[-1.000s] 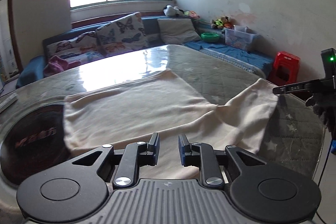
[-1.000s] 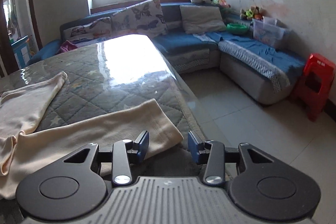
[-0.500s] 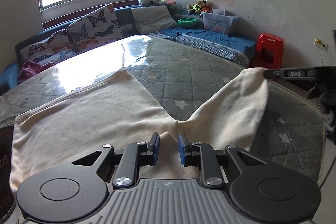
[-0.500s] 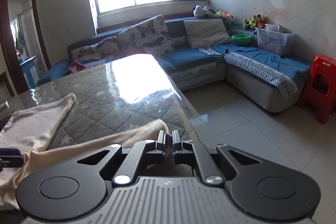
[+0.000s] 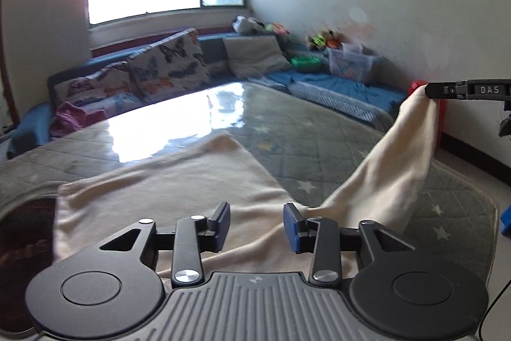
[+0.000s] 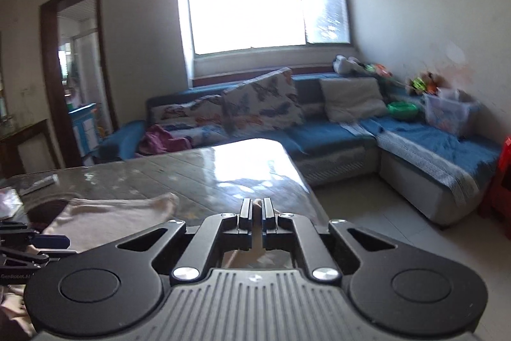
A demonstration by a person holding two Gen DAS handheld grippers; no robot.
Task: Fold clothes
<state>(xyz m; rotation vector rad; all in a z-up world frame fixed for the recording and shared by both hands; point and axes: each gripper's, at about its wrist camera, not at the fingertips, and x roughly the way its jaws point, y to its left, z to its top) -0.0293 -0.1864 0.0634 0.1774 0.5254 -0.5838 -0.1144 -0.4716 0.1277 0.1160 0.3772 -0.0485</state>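
Observation:
A cream garment lies spread on the glass-topped quilted table. My left gripper is open above the garment's near edge, with nothing between its blue pads. One long end of the garment rises off the table to the right, where my right gripper pinches its tip. In the right wrist view my right gripper is shut on the garment, and a sliver of cream cloth shows between the fingers. The flat part of the garment and my left gripper appear at the lower left.
A blue corner sofa with butterfly cushions runs behind the table. A red stool stands at the right wall, partly behind the lifted cloth. A dark round patch sits at the table's left. A remote lies far left.
My right gripper closed on the garment's right end and raised it well above the table. My left gripper went from nearly shut to wide open.

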